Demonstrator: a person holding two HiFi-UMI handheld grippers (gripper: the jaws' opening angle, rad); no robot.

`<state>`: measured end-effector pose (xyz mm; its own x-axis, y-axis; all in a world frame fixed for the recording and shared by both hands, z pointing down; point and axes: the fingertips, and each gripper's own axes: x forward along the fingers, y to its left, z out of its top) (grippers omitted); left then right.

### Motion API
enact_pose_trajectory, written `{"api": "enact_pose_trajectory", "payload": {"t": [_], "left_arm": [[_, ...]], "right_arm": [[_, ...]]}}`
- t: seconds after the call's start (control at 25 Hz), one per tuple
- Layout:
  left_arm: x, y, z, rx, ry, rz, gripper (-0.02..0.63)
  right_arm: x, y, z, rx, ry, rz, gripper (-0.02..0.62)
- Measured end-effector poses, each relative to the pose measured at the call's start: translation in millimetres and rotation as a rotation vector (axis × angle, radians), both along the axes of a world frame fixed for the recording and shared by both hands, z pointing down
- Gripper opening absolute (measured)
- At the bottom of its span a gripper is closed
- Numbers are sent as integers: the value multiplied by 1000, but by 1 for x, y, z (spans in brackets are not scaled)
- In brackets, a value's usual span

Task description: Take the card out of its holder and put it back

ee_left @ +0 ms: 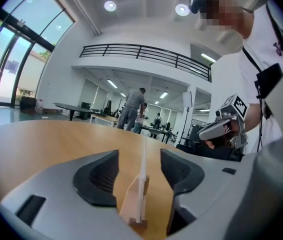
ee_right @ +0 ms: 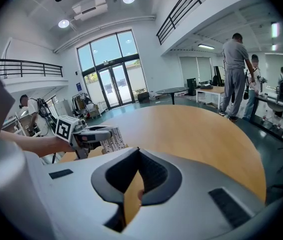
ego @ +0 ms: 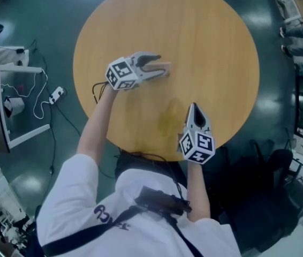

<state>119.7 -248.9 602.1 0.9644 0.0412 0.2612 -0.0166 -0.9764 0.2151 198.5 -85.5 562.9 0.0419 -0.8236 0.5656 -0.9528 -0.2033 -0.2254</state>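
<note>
A white card (ee_left: 142,171) stands upright and edge-on in a small wooden holder (ee_left: 130,206) on the round wooden table (ego: 210,42). My left gripper (ee_left: 140,154) is open around it, one pad on each side, and neither pad touches the card. In the head view the left gripper (ego: 162,66) lies at the table's left of centre with the card (ego: 165,65) between its fingers. My right gripper (ego: 194,108) is shut and empty near the table's front edge, apart from the card. The right gripper view shows the left gripper (ee_right: 99,133) and the printed card (ee_right: 111,142) beyond the right gripper (ee_right: 137,150).
The table's front rim (ego: 157,155) runs close under both my arms. On the floor to the left stand a white frame (ego: 12,106) and loose cables (ego: 44,103). Dark equipment (ego: 272,170) stands at the lower right. People (ee_right: 234,74) stand at far desks.
</note>
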Motion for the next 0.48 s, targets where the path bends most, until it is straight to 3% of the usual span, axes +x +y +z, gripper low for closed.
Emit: {"api": "enact_pose_trajectory", "payload": {"t": [0.04,0.16,0.36,0.48], "left_arm": [[-3,-2,0,-14,-5,-15,270],[-28,-8,1,1,-28,-116,302],[-95,-28,-46,155,43,-477,319],[-129,-9,-81,190,87,-624,319]], "right_arm": [[0,1,-1,4,0,1,18],[-9,6,-5,12,0,5,18],[-14,4,-12,70,-13,-36,18],[-22,8,-23,110,-23,-74,18]]}}
